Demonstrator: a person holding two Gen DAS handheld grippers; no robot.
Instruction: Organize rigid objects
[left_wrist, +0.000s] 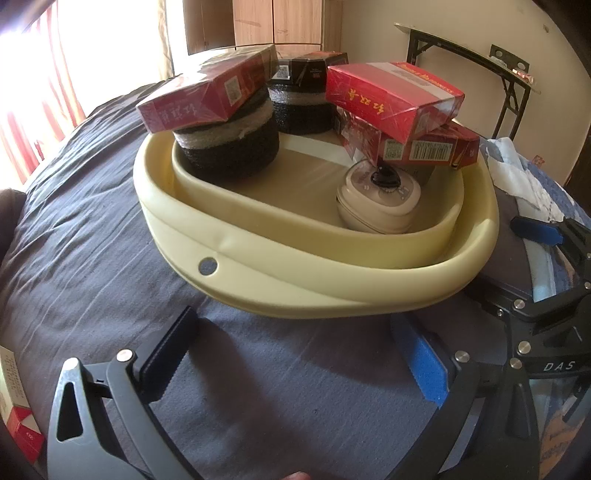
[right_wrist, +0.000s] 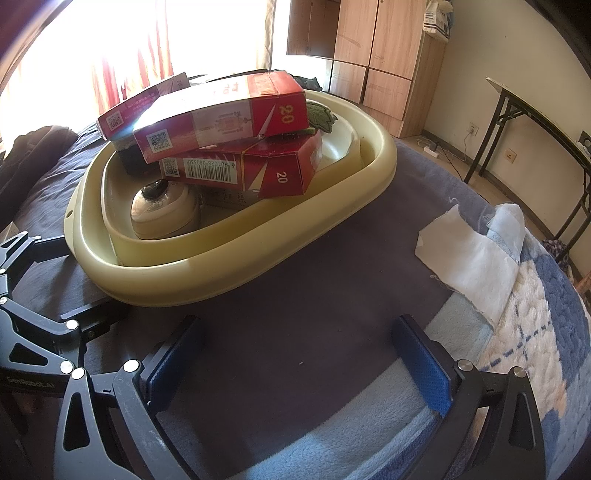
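Both the left gripper and right gripper are wide apart, holding nothing. The basin sits at 12 o'clock, piled with boxes. Lift the top box slowly; the pile looks wobbly.

Four red boxes, two black rolls, one basin
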